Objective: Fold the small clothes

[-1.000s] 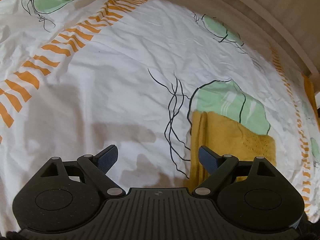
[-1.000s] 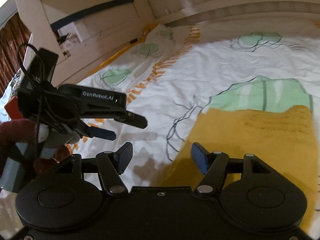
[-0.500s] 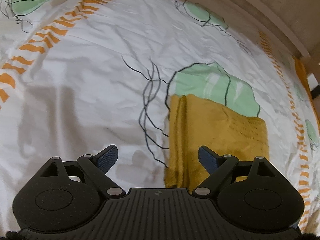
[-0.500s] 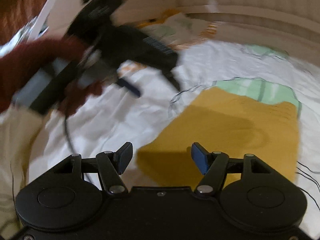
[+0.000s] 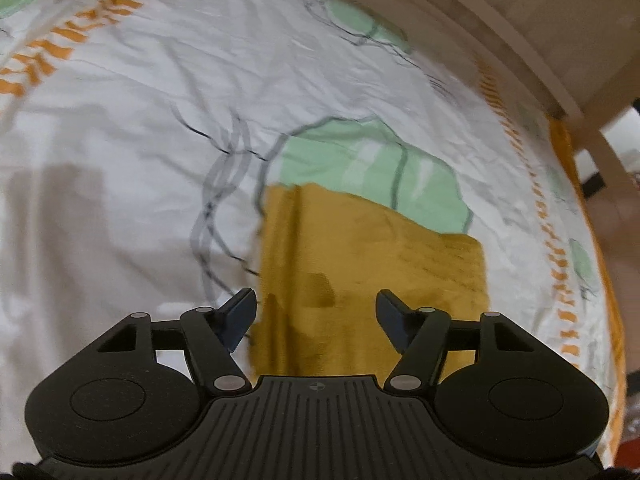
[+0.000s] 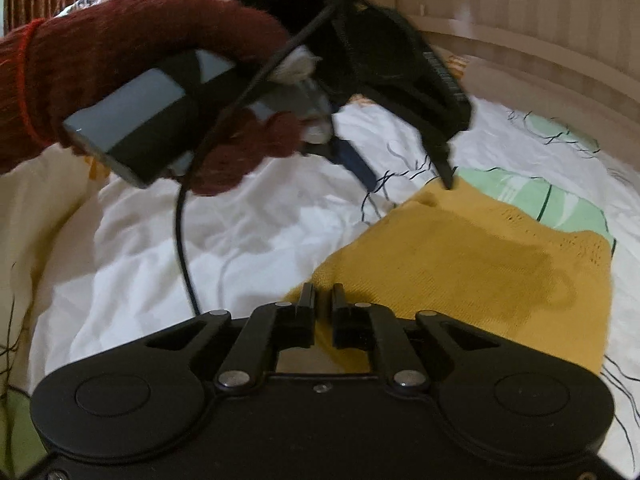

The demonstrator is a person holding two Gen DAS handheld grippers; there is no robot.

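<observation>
The mustard knit garment [image 5: 372, 268] lies folded flat, long axis running away from the wide-spread left gripper [image 5: 316, 310], while the right gripper [image 6: 322, 312] pinches its near corner

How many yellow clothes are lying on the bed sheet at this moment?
1. A single folded mustard-yellow garment lies on the printed bed sheet, partly over a green leaf print, directly ahead of both grippers. More clothes may lie outside the views.

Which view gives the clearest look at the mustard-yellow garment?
The right wrist view: the yellow garment fills the middle, sharp enough to show its knit texture, with the right gripper at its near corner. The left wrist view shows it motion-blurred, its near edge hidden behind the open left gripper.
</observation>
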